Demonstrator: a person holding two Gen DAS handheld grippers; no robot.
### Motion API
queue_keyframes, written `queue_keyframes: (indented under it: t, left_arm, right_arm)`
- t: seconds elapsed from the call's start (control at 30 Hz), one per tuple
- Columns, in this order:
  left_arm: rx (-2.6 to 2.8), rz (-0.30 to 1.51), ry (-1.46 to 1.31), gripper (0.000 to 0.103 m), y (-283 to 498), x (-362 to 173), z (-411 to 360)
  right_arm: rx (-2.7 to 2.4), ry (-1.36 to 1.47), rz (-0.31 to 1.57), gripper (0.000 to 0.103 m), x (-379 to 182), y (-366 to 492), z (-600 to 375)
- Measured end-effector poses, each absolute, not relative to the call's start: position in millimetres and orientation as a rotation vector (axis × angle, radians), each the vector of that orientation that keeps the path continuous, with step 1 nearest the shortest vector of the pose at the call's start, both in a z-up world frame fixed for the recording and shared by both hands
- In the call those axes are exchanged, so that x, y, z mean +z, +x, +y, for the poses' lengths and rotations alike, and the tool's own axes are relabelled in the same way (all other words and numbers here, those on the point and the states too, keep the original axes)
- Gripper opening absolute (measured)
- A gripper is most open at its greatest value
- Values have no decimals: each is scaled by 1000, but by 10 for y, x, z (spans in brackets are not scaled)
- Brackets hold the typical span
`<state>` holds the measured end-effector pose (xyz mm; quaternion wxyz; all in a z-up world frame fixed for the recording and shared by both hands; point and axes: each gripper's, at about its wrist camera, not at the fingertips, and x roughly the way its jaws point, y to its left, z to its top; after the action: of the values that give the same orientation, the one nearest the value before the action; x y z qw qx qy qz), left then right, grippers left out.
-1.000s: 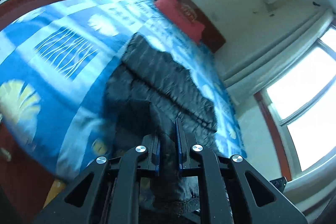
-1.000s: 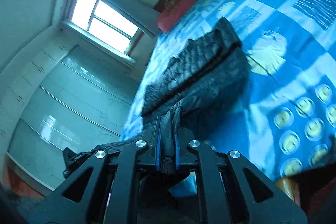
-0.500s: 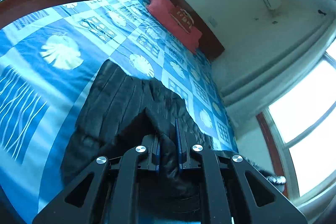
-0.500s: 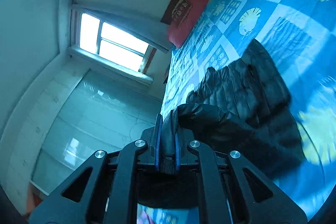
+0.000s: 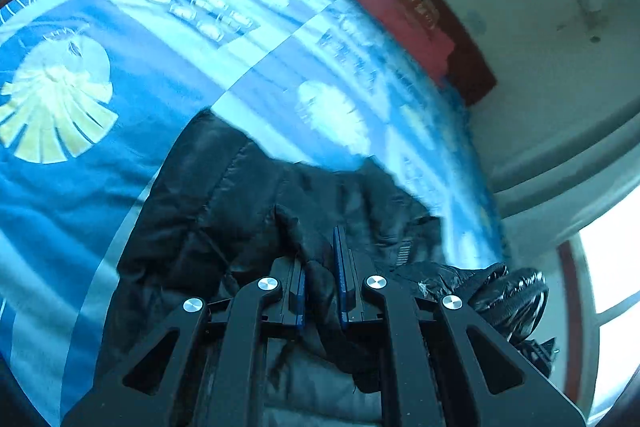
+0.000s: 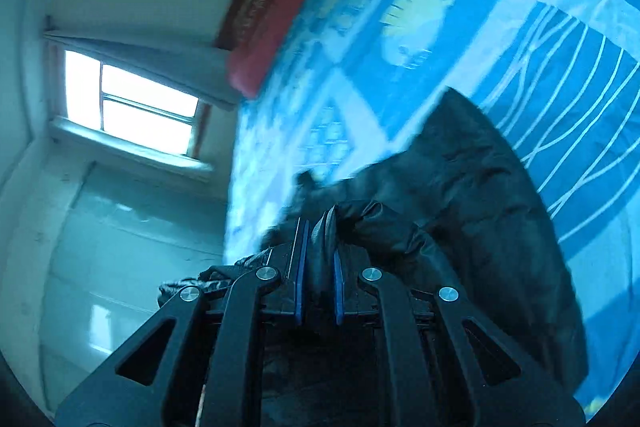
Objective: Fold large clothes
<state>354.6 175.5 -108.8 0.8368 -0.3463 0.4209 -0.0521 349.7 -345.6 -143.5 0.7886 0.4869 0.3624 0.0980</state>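
A black quilted jacket (image 5: 224, 203) lies on a bed with a blue patterned cover (image 5: 120, 75). My left gripper (image 5: 320, 259) is shut on a bunched edge of the jacket, low over the bed. In the right wrist view the same jacket (image 6: 472, 195) spreads to the right, and my right gripper (image 6: 320, 247) is shut on another bunched edge of it. Both held edges are folded forward over the jacket's body. A gloved hand (image 5: 508, 291) shows at the right of the left wrist view.
A red pillow (image 5: 396, 11) lies at the dark wooden headboard (image 5: 452, 43) at the far end of the bed. A window (image 6: 132, 103) and a pale wall stand beside the bed. The bed cover (image 6: 520, 7) extends beyond the jacket.
Both grippers have carried the held jacket edges forward and down over the jacket, toward the head of the bed. The jacket now lies shorter and doubled. Both stay shut.
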Motion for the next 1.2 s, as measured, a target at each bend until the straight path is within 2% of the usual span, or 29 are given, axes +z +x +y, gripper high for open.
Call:
queue_keyframes:
  t: [0.13,0.2,0.23,0.27,0.3,0.33,0.37,0.4,0.5,0.6,0.7,0.9,1.1,1.13,1.17,1.2]
  left_arm:
    - [-110,902,-681,16,3580,-1218,1733]
    - [-133,892,-697,18,3545,-1180,1760]
    - [-139,890,-709,20,3524,-1144,1786]
    - [-145,887,-727,24,3511,-1106,1806]
    - [-150,884,-742,33,3508,-1078,1819]
    - [-165,870,-774,45,3465,-1013,1855]
    - [-175,854,-796,52,3464,-966,1876]
    - [-179,837,-811,63,3433,-904,1901]
    - [-201,770,-837,76,3315,-687,1976]
    - [-195,762,-720,76,3306,-577,1952]
    - [-172,822,-610,76,3422,-682,1929]
    - [-207,922,-634,76,3771,-1027,1991]
    - [-235,949,-563,76,4015,-1123,1911]
    - [-227,951,-528,70,4040,-1118,1872]
    - [-220,952,-501,63,4044,-1113,1840]
    - [-217,958,-469,49,4052,-1112,1799]
  right_arm:
    - [195,1069,786,10,-1660,3535,-3482]
    - [216,1081,770,17,-1657,3510,-3496]
    - [230,1082,758,25,-1628,3484,-3506]
    - [243,1081,742,39,-1588,3454,-3519]
    - [251,1077,726,47,-1534,3426,-3529]
    - [254,1066,709,60,-1478,3390,-3550]
    - [256,1045,695,63,-1407,3332,-3571]
    - [266,1036,691,63,-1367,3290,-3589]
    - [269,962,684,63,-1237,3177,-3641]
    - [223,797,709,63,-1120,3170,-3608]
    - [190,661,744,63,-1048,3319,-3519]
    - [191,560,819,64,-1106,3722,-3399]
    - [191,458,903,64,-1267,4067,-3200]
    - [185,443,911,58,-1292,4090,-3176]
    - [181,422,919,39,-1321,4103,-3144]
    - [183,412,923,32,-1327,4080,-3120]
